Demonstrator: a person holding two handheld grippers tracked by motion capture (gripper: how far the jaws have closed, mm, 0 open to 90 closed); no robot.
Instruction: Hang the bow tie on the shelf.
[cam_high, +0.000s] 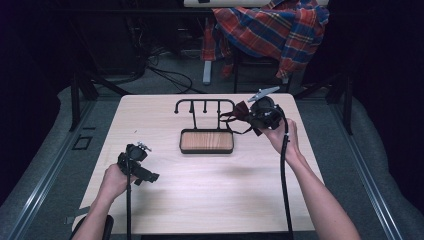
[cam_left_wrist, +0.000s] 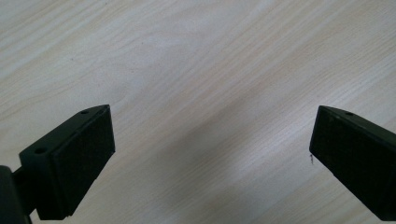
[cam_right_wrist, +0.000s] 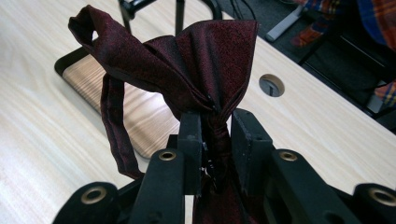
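A dark red bow tie (cam_right_wrist: 187, 60) with a thin strap hangs from my right gripper (cam_right_wrist: 215, 123), whose jaws are shut on its knot. In the high view the right gripper (cam_high: 252, 116) holds the bow tie (cam_high: 239, 112) in the air at the right end of a black hook rack (cam_high: 203, 105). The rack rises from a wooden tray base (cam_high: 206, 142) at the table's middle. My left gripper (cam_high: 150, 176) rests low over the table's front left, and its jaws (cam_left_wrist: 212, 149) stand wide open over bare wood.
The light wooden table (cam_high: 210, 195) has a round cable hole (cam_right_wrist: 271, 85) near its far edge. Behind the table a plaid shirt (cam_high: 272, 30) lies draped over a chair, with cables on the floor.
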